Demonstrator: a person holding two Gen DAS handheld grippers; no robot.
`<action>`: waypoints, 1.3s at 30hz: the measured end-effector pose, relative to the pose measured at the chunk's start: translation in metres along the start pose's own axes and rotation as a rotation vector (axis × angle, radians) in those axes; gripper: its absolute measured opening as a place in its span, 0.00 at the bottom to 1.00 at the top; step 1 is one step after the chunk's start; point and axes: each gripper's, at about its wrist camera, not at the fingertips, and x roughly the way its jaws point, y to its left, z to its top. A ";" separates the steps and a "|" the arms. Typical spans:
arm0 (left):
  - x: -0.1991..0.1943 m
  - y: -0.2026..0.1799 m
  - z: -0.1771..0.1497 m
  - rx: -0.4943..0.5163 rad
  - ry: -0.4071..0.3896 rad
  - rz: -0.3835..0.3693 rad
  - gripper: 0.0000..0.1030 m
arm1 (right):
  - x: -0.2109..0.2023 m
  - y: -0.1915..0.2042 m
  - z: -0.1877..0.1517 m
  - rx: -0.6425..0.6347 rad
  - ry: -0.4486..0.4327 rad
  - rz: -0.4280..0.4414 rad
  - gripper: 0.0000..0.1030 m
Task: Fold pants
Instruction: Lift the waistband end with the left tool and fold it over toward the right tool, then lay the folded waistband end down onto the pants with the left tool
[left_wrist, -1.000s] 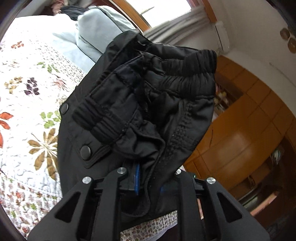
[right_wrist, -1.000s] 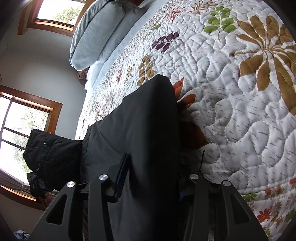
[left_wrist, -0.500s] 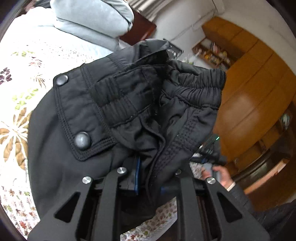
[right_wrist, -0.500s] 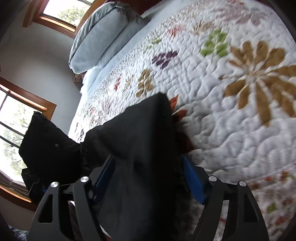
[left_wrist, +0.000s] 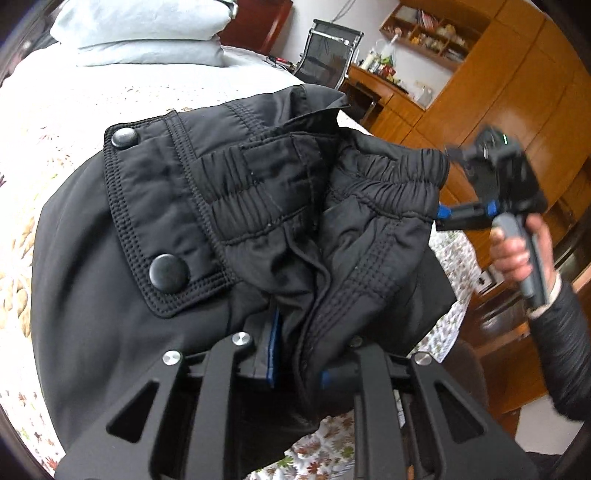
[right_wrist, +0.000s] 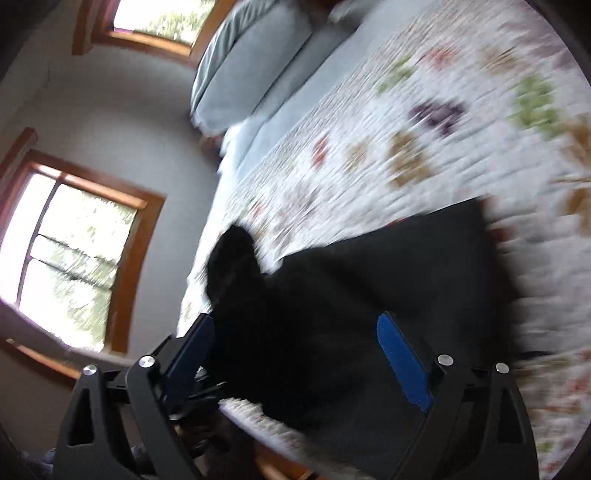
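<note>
Currently: left gripper (left_wrist: 295, 365) clenched on pants (left_wrist: 236, 229) waistband, bunched over the quilt (left_wrist: 44, 122) | right gripper (right_wrist: 295, 354) released, fingers wide, at 3 o'clock | risk: one-point hold lets cloth sag and twist; regrasp before folding.

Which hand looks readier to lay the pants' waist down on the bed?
Left: the left gripper is shut on the pants at the waistband; the right gripper is open, gripping nothing.
</note>
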 end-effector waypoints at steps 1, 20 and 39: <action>-0.002 -0.003 0.001 0.010 0.002 0.007 0.15 | 0.010 0.004 0.002 0.006 0.022 0.009 0.89; 0.001 -0.023 -0.010 0.053 0.016 0.038 0.24 | 0.114 0.038 0.018 0.024 0.254 -0.048 0.55; -0.087 0.033 -0.028 -0.225 -0.094 0.106 0.88 | 0.082 0.027 0.006 0.037 0.189 0.027 0.15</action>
